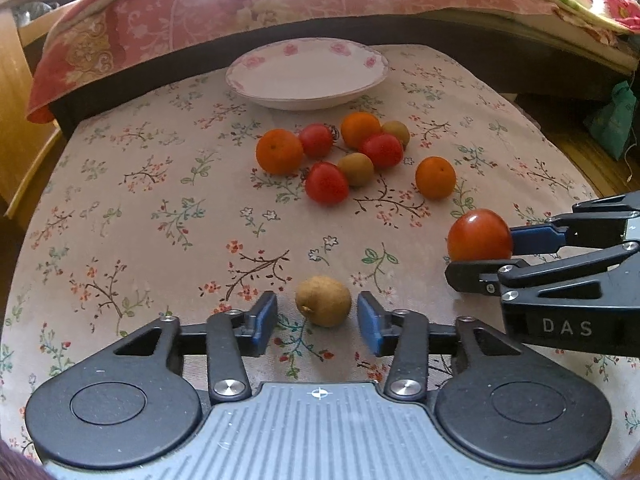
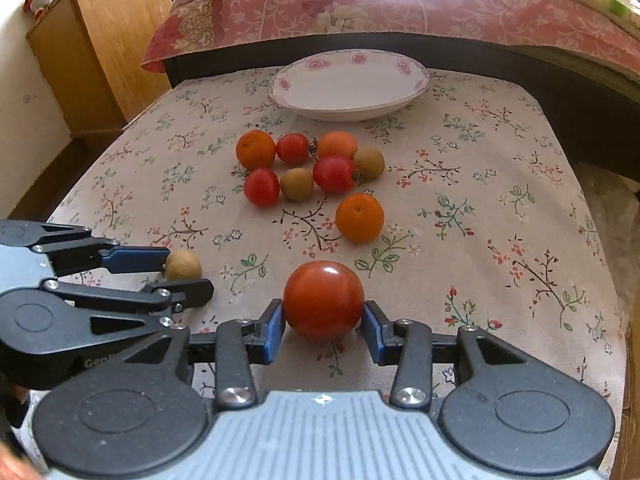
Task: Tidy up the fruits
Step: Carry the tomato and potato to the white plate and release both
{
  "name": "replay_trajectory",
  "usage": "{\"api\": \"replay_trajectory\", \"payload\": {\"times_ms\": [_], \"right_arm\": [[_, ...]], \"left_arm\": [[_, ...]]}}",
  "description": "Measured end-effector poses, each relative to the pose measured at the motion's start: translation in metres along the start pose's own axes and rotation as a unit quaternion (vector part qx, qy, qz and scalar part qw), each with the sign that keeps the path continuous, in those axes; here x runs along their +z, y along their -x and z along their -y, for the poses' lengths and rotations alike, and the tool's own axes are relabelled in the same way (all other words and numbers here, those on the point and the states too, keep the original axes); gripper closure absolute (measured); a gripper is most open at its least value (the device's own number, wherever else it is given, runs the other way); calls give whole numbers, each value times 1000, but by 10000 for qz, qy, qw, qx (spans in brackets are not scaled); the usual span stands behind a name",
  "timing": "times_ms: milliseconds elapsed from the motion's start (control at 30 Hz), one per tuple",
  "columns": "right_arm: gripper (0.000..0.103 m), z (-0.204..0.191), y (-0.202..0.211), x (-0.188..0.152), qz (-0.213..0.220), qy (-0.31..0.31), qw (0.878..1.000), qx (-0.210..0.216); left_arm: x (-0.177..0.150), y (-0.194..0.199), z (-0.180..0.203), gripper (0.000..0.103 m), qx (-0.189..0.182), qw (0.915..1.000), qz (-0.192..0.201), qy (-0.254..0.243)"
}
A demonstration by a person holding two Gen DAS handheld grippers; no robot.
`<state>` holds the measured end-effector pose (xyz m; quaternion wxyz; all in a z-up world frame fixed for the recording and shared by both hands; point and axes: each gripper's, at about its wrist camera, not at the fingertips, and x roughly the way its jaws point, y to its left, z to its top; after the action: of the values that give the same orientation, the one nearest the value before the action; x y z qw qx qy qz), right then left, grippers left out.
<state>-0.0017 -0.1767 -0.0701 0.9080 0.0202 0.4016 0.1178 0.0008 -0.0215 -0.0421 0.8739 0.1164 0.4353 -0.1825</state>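
Lying on the floral tablecloth, small tan fruit sits between the left gripper pads with gaps both sides, jaws apart; its stem nub points left, long axis running roughly across. Right gripper is clamped on a round red tomato. Farther back a cluster of oranges, tomatoes and brown fruits lies before the flowered plate.
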Motion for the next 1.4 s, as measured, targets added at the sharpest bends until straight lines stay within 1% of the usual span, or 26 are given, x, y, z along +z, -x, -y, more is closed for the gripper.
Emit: {"api": "replay_trajectory", "payload": {"times_ms": [67,133,200,267,300,367,433,500,567,600,667,767,867,967,1100,1200,1400], "right_arm": [[59,0,-1,3,-34,-18,10000,39],[59,1,-1,5,-60,-62,9999,106],[59,1,-1,4,-92,-37,9999,59],[60,0,0,4,-132,69,9999,59],[60,-1,-1,5,-156,97,9998,43],[60,-2,0,9,-218,63,9997,17],[60,-4,4,15,-213,67,9997,116],[60,-6,11,23,-103,149,9998,112],[60,-5,15,30,-31,137,9998,135],[60,-4,16,34,4,80,9999,148],[60,2,16,44,24,-13,9998,195],[60,8,13,60,115,29,9998,161],[60,20,4,82,195,-156,9994,227],[60,27,-8,106,370,-99,9991,183],[60,40,-24,128,436,-128,9988,197],[60,44,-33,138,494,-2,9987,100],[60,55,-49,147,410,-92,9991,114]], "left_arm": [[1,-1,0,47,-35,10000,23,38],[0,-1,2,47,-31,10000,79,-52],[-1,0,2,51,-59,10000,28,-15],[1,1,1,65,-120,9999,-58,103],[2,2,1,66,-66,9999,-100,99],[5,5,1,66,-67,9995,-240,172],[9,10,-2,66,-49,9996,-212,160],[15,9,-9,66,-64,9996,-215,164],[26,8,-16,66,-143,9991,-213,329],[34,7,-18,66,-204,9989,-173,386],[48,5,-18,66,-209,9992,-52,347],[71,1,-21,66,-334,9985,96,434],[94,-10,-23,66,-334,9977,168,566],[113,-19,-24,66,-210,9980,280,523],[135,-35,-27,66,-144,9979,305,552],[143,-44,-27,66,-120,9981,312,518],[150,-61,-28,66,-123,9983,272,497]]}}
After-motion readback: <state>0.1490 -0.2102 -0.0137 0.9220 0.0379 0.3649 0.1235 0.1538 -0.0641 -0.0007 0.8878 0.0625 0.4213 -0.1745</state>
